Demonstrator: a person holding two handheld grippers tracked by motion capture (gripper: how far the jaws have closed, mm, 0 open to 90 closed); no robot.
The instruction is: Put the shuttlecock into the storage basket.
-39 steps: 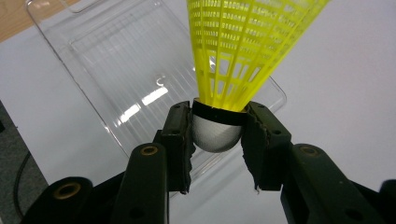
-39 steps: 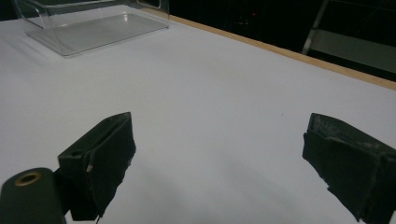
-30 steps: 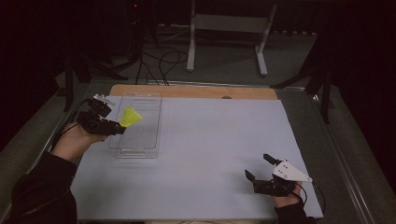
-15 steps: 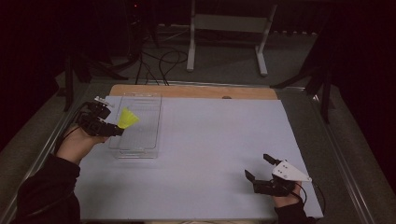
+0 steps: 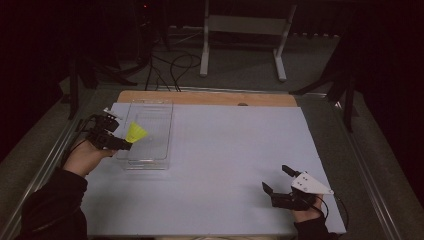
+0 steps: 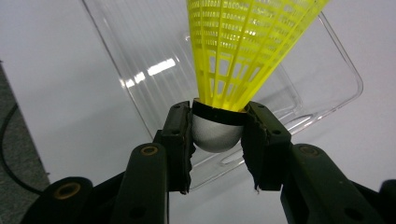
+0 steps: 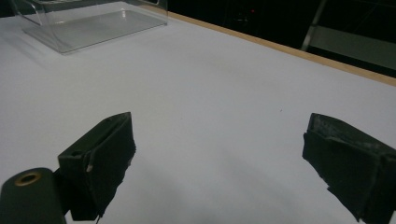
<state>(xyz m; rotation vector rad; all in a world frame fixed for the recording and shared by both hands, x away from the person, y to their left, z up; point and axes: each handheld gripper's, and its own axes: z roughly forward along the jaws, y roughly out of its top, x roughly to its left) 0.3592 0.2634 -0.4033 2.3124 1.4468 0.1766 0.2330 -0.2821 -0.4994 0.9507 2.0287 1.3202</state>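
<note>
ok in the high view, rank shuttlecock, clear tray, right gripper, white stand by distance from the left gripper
1. shuttlecock, clamped in the left gripper
2. clear tray, just beside and under it
3. right gripper, near right corner of the table
4. white stand, on the floor beyond the table

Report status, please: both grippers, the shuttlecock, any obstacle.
Left gripper shut on yellow plastic shuttlecock, above clear plastic tray. Right gripper open, empty. No obstacle.

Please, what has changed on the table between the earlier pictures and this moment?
The left gripper, shut on the yellow shuttlecock, has drawn slightly back toward the left edge of the clear tray, carrying the shuttlecock with it. Its jaws pinch the grey cork base. The right gripper has stayed open and empty at the near right of the white table. The tray has not moved.
</note>
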